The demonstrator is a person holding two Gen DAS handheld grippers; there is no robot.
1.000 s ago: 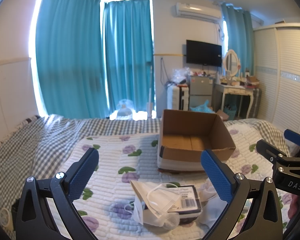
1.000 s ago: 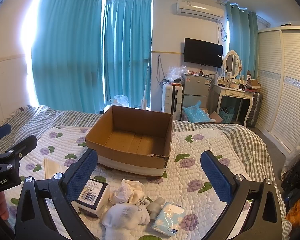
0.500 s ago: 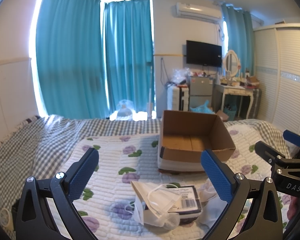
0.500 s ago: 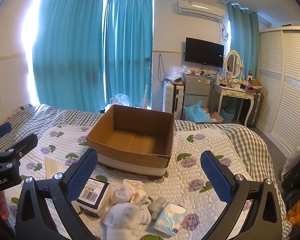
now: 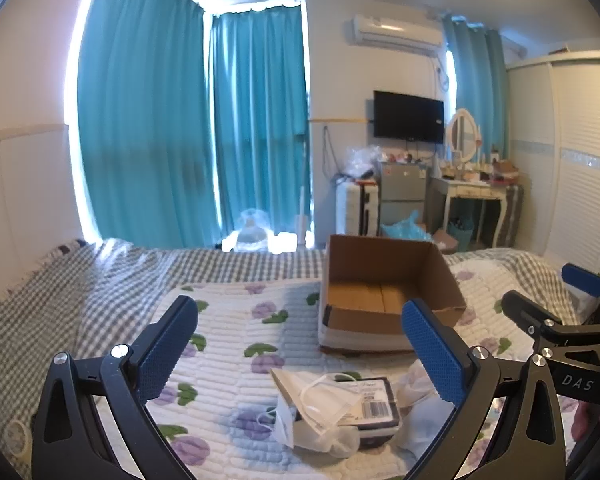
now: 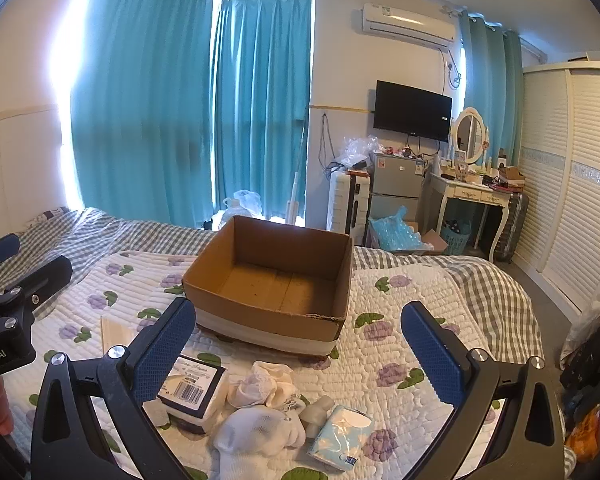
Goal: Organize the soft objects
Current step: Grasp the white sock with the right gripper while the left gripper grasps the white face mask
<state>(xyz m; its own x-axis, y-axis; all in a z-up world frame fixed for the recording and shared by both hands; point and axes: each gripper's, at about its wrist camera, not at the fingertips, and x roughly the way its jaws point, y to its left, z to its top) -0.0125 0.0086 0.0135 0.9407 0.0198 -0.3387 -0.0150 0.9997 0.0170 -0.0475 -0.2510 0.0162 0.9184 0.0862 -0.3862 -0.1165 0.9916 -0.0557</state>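
An open, empty cardboard box (image 6: pixel 276 280) stands on the flowered quilt (image 6: pixel 384 360); it also shows in the left wrist view (image 5: pixel 384 300). In front of it lie white socks (image 6: pixel 260 432), a lacy white sock (image 6: pixel 266 384), a light blue tissue pack (image 6: pixel 340 436), a small grey item (image 6: pixel 318 412) and a dark boxed pack with a barcode (image 6: pixel 192 392). In the left wrist view a white face mask (image 5: pixel 320 404) lies on that pack (image 5: pixel 374 404). My left gripper (image 5: pixel 300 344) and my right gripper (image 6: pixel 298 344) are open and empty above the pile.
A flat pale card (image 6: pixel 116 332) lies on the quilt to the left. The bed's right edge drops to the floor by a white wardrobe (image 6: pixel 572 200). Beyond the bed stand a dressing table (image 6: pixel 472 196), a small fridge (image 6: pixel 394 188) and teal curtains (image 6: pixel 188 112).
Both views have shifted only slightly. Nothing on the bed has moved and both grippers have stayed open.
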